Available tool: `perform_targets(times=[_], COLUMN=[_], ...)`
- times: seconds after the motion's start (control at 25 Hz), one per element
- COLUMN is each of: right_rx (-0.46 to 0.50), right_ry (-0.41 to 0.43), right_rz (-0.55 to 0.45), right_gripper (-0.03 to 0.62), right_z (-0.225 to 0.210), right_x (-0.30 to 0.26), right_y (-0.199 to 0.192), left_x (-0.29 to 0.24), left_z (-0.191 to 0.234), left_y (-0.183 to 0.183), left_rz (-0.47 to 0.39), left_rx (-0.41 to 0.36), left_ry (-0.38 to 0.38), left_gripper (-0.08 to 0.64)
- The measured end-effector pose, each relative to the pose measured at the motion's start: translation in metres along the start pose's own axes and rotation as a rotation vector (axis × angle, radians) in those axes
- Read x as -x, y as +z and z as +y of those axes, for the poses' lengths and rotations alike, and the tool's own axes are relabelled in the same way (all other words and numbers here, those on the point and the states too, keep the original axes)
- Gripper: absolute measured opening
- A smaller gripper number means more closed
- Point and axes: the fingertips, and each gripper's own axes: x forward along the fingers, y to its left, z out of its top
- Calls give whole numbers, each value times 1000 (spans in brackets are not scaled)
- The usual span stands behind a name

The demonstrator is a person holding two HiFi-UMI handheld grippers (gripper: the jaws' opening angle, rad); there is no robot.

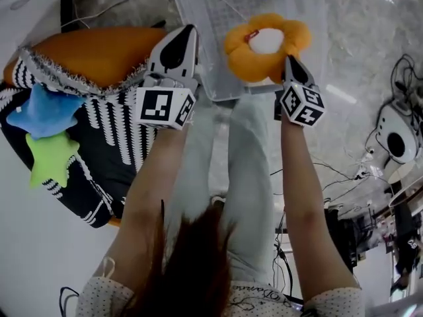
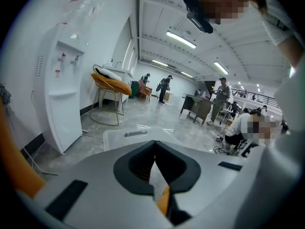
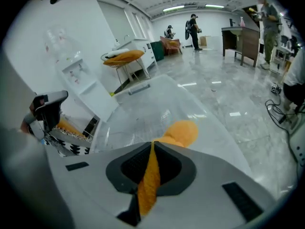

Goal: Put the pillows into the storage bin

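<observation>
My right gripper (image 1: pixel 291 63) is shut on an orange flower pillow (image 1: pixel 264 43) with a white centre and holds it over the near end of the clear plastic storage bin (image 1: pixel 221 18). In the right gripper view, orange fabric is pinched between the jaws (image 3: pixel 153 144), and a petal (image 3: pixel 183 131) hangs over the bin (image 3: pixel 157 106). My left gripper (image 1: pixel 187 32) is shut beside the bin's left edge. Only a thin white and orange sliver shows in its slit (image 2: pixel 155 146), and I cannot tell what that is. A blue star pillow (image 1: pixel 41 111) and a green star pillow (image 1: pixel 49 158) lie at the left.
The star pillows rest on a black-and-white patterned seat (image 1: pixel 112 144) with an orange cushion (image 1: pixel 99 55) behind them. Cables (image 1: pixel 317 177) and a white device (image 1: pixel 396 134) lie on the floor at the right. A white water dispenser (image 2: pixel 62 80) stands by the wall.
</observation>
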Motion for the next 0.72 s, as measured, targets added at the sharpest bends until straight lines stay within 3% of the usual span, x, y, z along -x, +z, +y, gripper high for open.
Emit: perform_targets(times=[0.28,0.48,0.72], right_rx=[-7,52,67], right_ry=[12,29,-17], right_rz=[181,337,324], right_gripper=[37,52,95], right_z=[-13,-10,-15], right_x=[-46,-55,-28], right_y=[-64,-94,-84], left_x=[-8,-6,5], left_z=[4,3,1], left_y=[-46,-60,-50], left_rz=[28,48,41], left_rx=[7,22,18], left_ry=[-3,-3,5], left_gripper=[3,4,3])
